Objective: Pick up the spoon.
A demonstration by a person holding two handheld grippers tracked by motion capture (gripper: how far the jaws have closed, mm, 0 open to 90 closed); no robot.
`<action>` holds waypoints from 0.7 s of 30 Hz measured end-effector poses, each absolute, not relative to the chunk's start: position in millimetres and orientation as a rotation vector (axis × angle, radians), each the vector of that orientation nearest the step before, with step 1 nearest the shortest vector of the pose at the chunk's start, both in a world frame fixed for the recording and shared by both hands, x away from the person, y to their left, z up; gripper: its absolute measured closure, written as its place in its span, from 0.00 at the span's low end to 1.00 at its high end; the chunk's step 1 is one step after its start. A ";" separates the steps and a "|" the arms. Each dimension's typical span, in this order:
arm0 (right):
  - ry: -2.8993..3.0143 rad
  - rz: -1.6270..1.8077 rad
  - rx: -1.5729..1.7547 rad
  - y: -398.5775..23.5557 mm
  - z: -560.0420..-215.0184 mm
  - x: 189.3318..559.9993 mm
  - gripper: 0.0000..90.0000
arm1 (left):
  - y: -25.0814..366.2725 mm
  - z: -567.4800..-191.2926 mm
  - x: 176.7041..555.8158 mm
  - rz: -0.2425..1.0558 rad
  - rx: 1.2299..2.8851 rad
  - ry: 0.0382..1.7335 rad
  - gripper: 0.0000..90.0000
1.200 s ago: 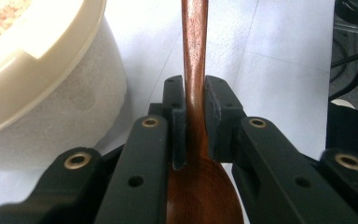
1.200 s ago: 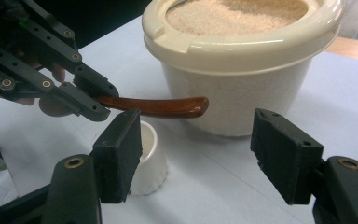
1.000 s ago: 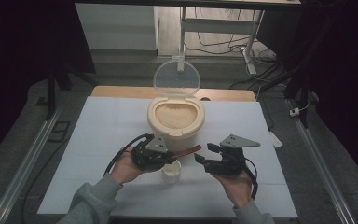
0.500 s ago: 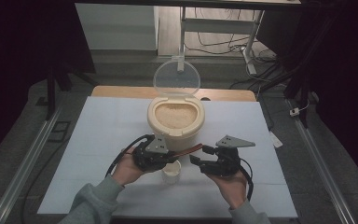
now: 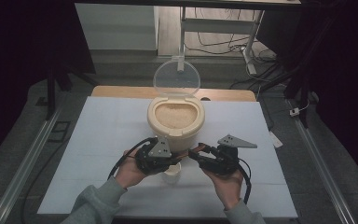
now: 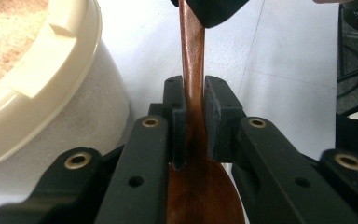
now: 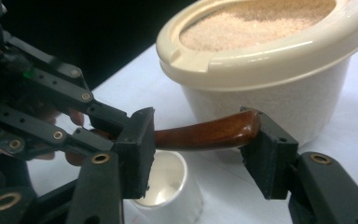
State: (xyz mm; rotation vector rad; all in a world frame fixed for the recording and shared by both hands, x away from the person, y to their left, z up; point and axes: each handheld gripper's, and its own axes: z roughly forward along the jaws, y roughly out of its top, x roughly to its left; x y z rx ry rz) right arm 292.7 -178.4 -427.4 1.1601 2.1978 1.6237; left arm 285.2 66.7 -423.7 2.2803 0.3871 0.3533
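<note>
My left gripper is clamped tight on the neck of a brown wooden spoon — in the left gripper view the two pads press the handle from both sides, with the spoon's bowl spreading out just behind them, towards the camera. The handle runs straight away from those jaws to my right gripper, whose dark tip covers its far end at the top of that view.

In the right gripper view the handle's rounded end lies between my right jaws, which have just been closing in on it. It sits against the right-hand pad, while the left-hand pad stands a little clear of the wood — no pinch on it there that I can see.

From the high view, both grippers meet just in front of the cream rice container, which is filled with pale grain; its clear lid stands upright behind it. A small white cup sits on the white table below the spoon, between my hands, and it looks empty in the right gripper view.
</note>
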 end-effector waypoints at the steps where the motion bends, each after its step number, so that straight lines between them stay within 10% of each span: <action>1: 2.186 1.641 1.162 -178.6 -427.0 292.4 0.55 | 66.7 -423.7 285.2 0.353 2.280 0.387 0.88; 21: 2.182 1.904 1.005 -173.1 -413.7 286.6 0.91 | 67.6 -419.5 282.0 0.379 2.263 0.364 0.89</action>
